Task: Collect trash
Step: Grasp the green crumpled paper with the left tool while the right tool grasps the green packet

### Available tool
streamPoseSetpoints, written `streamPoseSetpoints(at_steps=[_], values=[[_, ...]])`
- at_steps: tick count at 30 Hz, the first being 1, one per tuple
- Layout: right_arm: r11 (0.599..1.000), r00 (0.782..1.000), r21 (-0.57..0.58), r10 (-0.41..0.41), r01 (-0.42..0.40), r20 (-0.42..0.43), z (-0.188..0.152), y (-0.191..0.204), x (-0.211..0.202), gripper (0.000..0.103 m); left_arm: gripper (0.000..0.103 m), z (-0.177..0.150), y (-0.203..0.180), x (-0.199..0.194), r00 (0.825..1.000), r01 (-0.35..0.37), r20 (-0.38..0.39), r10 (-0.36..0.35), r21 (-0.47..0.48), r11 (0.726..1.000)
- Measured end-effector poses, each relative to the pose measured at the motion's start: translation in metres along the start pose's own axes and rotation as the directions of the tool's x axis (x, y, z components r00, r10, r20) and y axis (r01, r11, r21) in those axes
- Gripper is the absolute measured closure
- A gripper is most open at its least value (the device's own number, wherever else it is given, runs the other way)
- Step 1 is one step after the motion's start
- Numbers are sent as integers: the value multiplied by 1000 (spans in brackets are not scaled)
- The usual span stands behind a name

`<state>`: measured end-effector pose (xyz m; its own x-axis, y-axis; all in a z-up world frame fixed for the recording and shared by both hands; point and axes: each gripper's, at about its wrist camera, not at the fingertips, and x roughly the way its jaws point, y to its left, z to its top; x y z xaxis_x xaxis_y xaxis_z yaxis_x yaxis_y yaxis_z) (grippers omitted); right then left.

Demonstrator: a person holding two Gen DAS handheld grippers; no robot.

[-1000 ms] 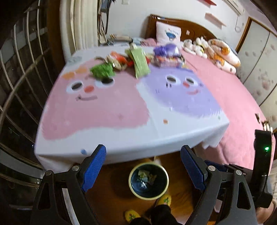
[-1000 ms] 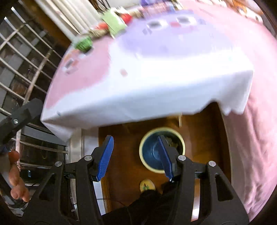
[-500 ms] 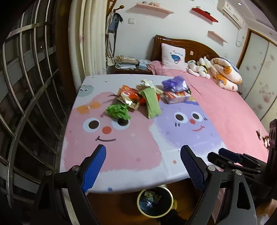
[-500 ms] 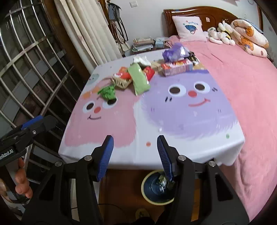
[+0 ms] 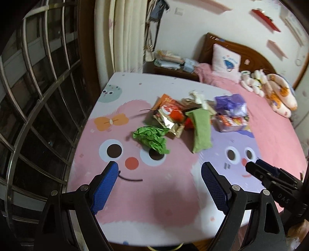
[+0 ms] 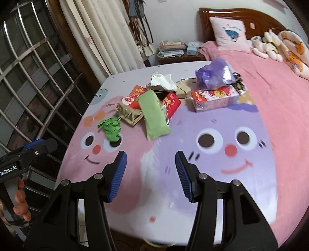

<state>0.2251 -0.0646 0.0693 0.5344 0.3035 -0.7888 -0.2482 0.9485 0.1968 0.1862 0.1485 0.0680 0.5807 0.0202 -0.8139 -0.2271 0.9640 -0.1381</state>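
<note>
Trash (image 5: 195,117) heaped at the far end of the bench (image 5: 154,212); my left gripper (image 5: 159,190) and right gripper (image 6: 150,173) hover over its near end, both open and empty.

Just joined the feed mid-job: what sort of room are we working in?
Most likely a home bedroom: a bed with a wooden headboard, a pillow and stuffed toys. The trash lies on a cartoon-print sheet.

Wrappers (image 6: 154,114) heaped mid-table (image 6: 212,193), crumpled paper (image 6: 111,129) left of them, bed (image 6: 280,92) to the right
</note>
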Motion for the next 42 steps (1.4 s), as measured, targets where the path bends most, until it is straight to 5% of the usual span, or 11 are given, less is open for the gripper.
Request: streamPoseSetpoints(at_steps=[9,20,30,34,42], values=[[993,993,-83,78,-86,-91,65,-26,119,54,14,50,-2,138,990,-85,-128,67,-146,986],[954,981,-257,118,-155,-153,81,-10,196,54,24,60,1,228,962,-138,-260,88,-181,974],[924,955,-280,201,-259,-217,68,-10,201,94,45,60,1,264,950,-163,-298,97,-206,965],[929,945,-234,233,-286,-230,67,-17,192,97,56,59,-7,264,954,-159,-283,99,-201,967],[942,943,-151,267,-299,-201,67,-33,153,98,58,48,-29,234,960,-158,-253,116,-155,975]])
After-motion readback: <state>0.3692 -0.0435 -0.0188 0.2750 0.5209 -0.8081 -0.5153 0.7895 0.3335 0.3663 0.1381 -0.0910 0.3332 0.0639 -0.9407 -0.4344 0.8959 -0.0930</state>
